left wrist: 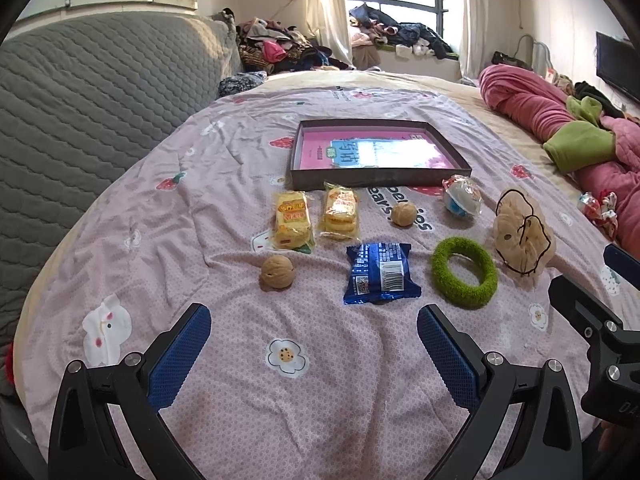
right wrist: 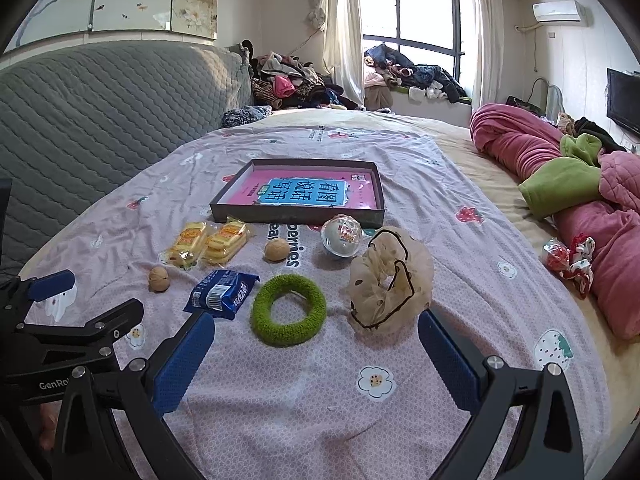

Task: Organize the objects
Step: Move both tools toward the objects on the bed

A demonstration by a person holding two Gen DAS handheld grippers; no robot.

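Note:
On the pink bedsheet lie a dark shallow box [left wrist: 456,151] [right wrist: 298,213] with a pink book inside, two yellow biscuit packs [left wrist: 293,220] [left wrist: 341,210] [right wrist: 208,243], two walnuts [left wrist: 277,273] [left wrist: 403,214] [right wrist: 159,279] [right wrist: 277,249], a blue snack packet [left wrist: 382,274] [right wrist: 222,294], a green ring scrunchie [left wrist: 464,272] [right wrist: 288,310], a beige frilly scrunchie [left wrist: 522,238] [right wrist: 390,280] and a round wrapped candy [left wrist: 462,196] [right wrist: 342,236]. My left gripper [left wrist: 314,340] is open and empty, short of the blue packet. My right gripper [right wrist: 316,344] is open and empty, just before the green scrunchie.
A grey quilted headboard [left wrist: 80,100] runs along the left. A rolled pink and green quilt [right wrist: 580,184] lies at the right, with a red-white wrapped item [right wrist: 570,260] beside it. Clothes [right wrist: 288,80] are piled at the back by the window.

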